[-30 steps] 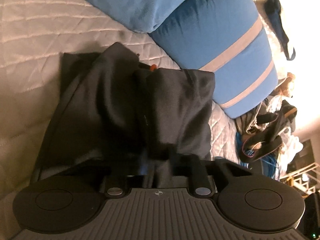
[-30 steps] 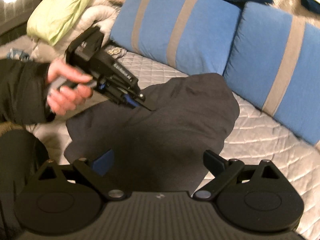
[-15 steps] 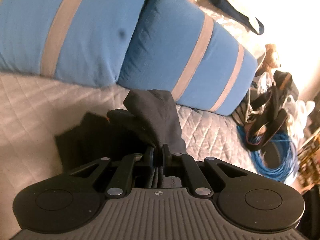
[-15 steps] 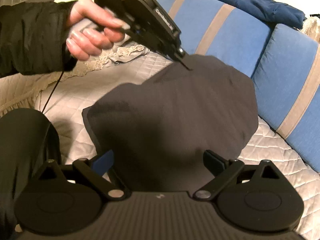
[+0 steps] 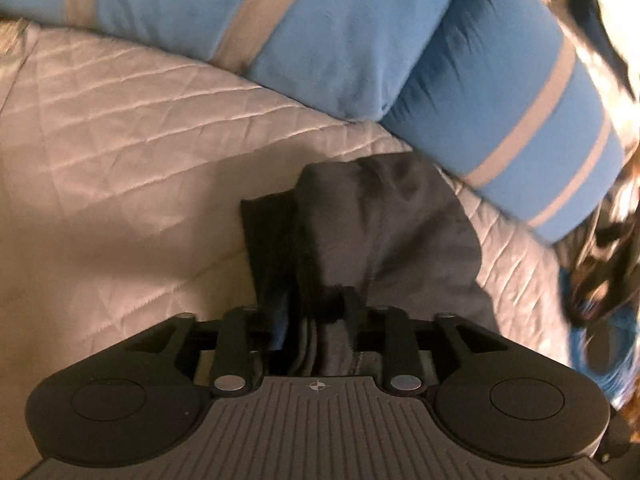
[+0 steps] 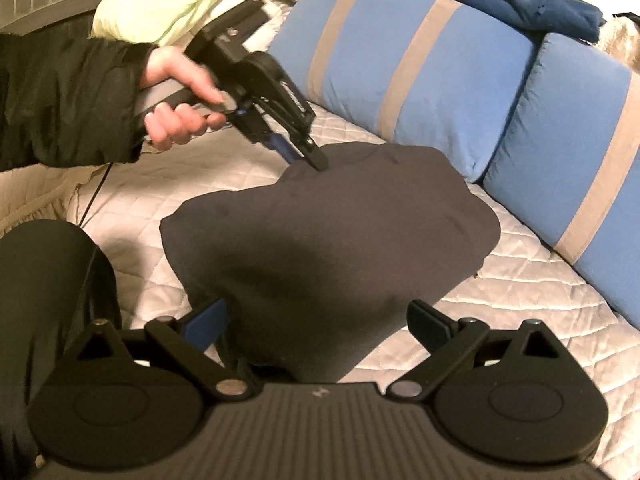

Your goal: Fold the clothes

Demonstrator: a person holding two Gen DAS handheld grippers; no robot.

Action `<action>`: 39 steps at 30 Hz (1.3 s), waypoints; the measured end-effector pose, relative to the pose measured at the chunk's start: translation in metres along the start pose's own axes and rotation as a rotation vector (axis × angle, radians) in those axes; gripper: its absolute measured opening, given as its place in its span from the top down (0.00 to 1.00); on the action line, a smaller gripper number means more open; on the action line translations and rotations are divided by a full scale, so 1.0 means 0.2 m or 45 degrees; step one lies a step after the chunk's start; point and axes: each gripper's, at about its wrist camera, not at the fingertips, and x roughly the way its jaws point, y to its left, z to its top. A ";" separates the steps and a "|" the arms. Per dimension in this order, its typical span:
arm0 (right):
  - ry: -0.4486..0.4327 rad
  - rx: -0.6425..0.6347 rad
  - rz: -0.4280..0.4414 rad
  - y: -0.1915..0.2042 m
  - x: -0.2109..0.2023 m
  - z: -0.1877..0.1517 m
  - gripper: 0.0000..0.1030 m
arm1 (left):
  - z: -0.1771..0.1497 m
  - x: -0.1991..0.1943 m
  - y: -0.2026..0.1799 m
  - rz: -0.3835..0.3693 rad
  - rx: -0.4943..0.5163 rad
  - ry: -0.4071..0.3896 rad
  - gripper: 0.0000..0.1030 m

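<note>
Left wrist: left gripper (image 5: 316,304) is closed down on a bunched edge of the dark garment (image 5: 384,224), cloth running back between the fingers (image 5: 352,300). From the pinch the garment runs away toward the blue pillows (image 5: 328,40), lying on the quilt (image 5: 120,140). A darker layer shows along its left side, so it looks at least doubled there. The frame's right side is motion-blurred.

Right wrist: right gripper (image 6: 316,320) has its fingers spread wide, gripping nothing. The garment (image 6: 332,240) sits between and past them; whether it touches them I can't tell. It lies as a rounded mound on the quilt (image 6: 520,288), just in front of the pillows (image 6: 420,68). The left gripper (image 6: 316,160), held in a hand (image 6: 176,100), pinches the far top edge. Long axis runs roughly from the right gripper toward that pinch. No clear collar or hem, so which end is which I can't tell.

Judgement: mid-fold, with one edge held up and being carried. Next move calls for laying that edge flat and square on the layer below, with the right gripper free to pin or smooth the near side.
</note>
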 end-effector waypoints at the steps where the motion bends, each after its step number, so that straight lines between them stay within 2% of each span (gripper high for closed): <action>1: 0.000 -0.001 -0.003 0.00 0.00 0.00 0.02 | -0.01 0.02 0.03 -0.004 -0.037 0.014 0.56; 8: 0.003 -0.005 -0.014 -0.02 -0.02 -0.02 0.02 | -0.14 -0.19 0.05 -0.103 -0.053 0.017 0.56; 11: 0.001 0.002 -0.015 -0.01 -0.02 -0.02 0.02 | -0.21 -0.26 0.06 -0.145 -0.047 0.056 0.56; 16: -0.010 0.017 -0.016 -0.01 -0.04 -0.01 0.02 | -0.34 -0.30 0.11 -0.229 -0.066 0.118 0.55; 20: -0.011 0.028 -0.025 -0.01 -0.06 0.00 0.02 | -0.43 -0.26 0.13 -0.267 -0.069 0.161 0.55; 26: -0.014 0.032 -0.036 -0.01 -0.09 0.00 0.02 | -0.52 -0.18 0.15 -0.241 -0.073 0.180 0.57; 27: -0.012 0.030 -0.041 -0.01 -0.09 -0.01 0.02 | -0.53 -0.18 0.14 -0.232 -0.056 0.174 0.64; 28: -0.011 0.028 -0.045 -0.01 -0.10 -0.01 0.02 | -0.54 -0.19 0.12 -0.221 -0.027 0.171 0.84; 30: -0.008 0.029 -0.051 -0.02 -0.10 -0.01 0.02 | -0.54 -0.22 0.08 -0.181 0.041 0.168 0.90; 34: -0.005 0.039 -0.062 -0.04 -0.12 -0.01 0.02 | -0.49 -0.38 -0.01 -0.144 0.148 0.120 0.93; 39: -0.003 0.048 -0.068 -0.06 -0.12 -0.01 0.02 | -0.47 -0.47 -0.07 -0.018 0.282 0.114 0.93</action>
